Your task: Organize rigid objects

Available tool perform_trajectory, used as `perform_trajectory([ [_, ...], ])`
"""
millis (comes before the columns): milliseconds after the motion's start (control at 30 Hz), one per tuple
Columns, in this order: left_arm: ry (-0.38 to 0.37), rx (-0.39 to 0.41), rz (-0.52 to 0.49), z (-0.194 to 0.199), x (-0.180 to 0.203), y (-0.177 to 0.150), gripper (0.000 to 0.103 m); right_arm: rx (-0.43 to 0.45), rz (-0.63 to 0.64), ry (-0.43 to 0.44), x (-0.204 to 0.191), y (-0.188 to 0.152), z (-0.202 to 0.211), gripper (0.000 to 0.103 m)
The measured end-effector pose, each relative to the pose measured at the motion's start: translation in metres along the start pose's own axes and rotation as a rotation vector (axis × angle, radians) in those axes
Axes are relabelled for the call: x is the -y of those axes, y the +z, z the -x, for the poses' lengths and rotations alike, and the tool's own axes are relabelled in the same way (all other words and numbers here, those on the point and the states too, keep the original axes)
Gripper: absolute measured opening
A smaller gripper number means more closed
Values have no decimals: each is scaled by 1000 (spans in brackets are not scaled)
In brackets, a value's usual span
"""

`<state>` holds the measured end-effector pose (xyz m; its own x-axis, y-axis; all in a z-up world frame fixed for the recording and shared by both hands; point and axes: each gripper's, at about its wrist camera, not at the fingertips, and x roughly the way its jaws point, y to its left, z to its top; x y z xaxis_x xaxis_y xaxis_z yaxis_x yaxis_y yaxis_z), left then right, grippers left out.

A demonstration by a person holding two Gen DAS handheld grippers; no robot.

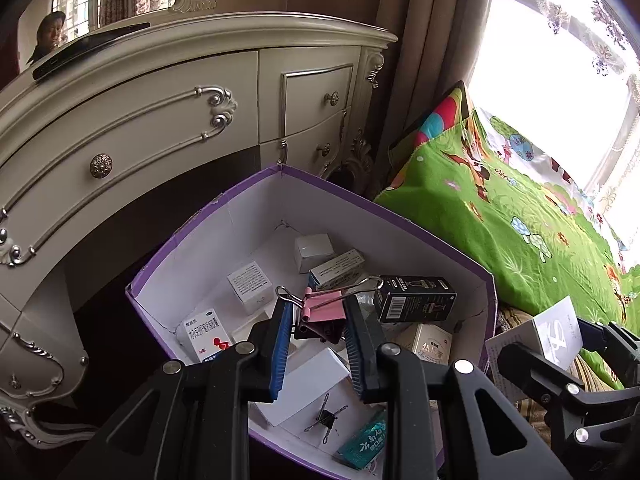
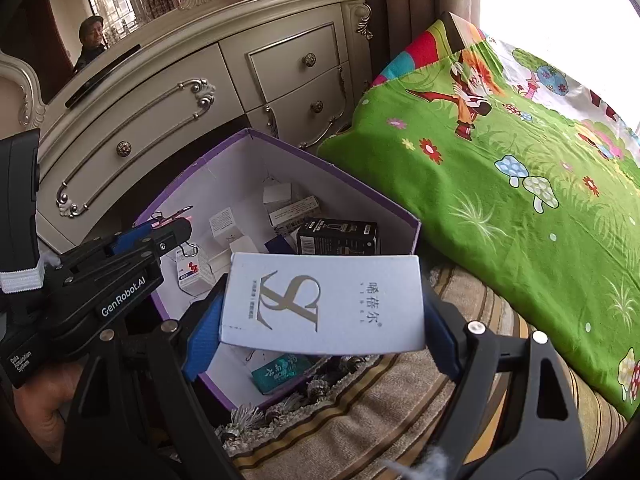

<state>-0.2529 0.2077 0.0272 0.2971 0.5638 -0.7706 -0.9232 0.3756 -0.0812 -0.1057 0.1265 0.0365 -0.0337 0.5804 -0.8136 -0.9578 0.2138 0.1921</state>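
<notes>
Pink binder clip (image 1: 322, 309): hanging in the left gripper (image 1: 316, 326), blue pads nipping its wire handles, body dangling over the purple box (image 1: 208, 236). In the right wrist view it's showing at approx 10 o'clock, just over the box's near-left wall.
Left tongs: sitting narrow, clamping the clip.
White carton (image 2: 324, 304): riding in the right gripper (image 2: 322, 312), logo face up, hovering at the box's 6 o'clock rim, half over the striped rug (image 2: 380, 408).
Right tongs: standing wide, pads pressing the carton's two short ends.
Box contents: black carton (image 1: 416, 298) at 2 o'clock, small white cube (image 1: 250, 286) at 10 o'clock, teal packet (image 1: 362, 442) and small black clip (image 1: 326, 418) at 6 o'clock.
Step, my read: both hands are lining up drops into the box.
Doing it well: letting the clip go over the bare floor patch nr centre, low, so it isn't bouncing out. Carton needs shifting toward 12 o'clock until fully inside the rim before the pads are easing apart; keeping it level.
Risk: carton catching the rim and tipping onto the rug.
</notes>
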Motion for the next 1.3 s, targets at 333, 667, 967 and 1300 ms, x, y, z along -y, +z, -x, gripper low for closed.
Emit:
perform_trajectory([
  [333,-6,-5,-15,4,5,1,60,-13,-4,4,-1,-1,-4,95],
  [667,49,-58,-39,29,17,-17,84,22,-31,-50,17,-21,27,96],
  [967,85,-69,-95,57,36,-37,93,82,-28,-57,23,-50,52,96],
  [1300,105,-87,-103,51,38,-38,93,93,-15,-36,21,-53,49,96],
])
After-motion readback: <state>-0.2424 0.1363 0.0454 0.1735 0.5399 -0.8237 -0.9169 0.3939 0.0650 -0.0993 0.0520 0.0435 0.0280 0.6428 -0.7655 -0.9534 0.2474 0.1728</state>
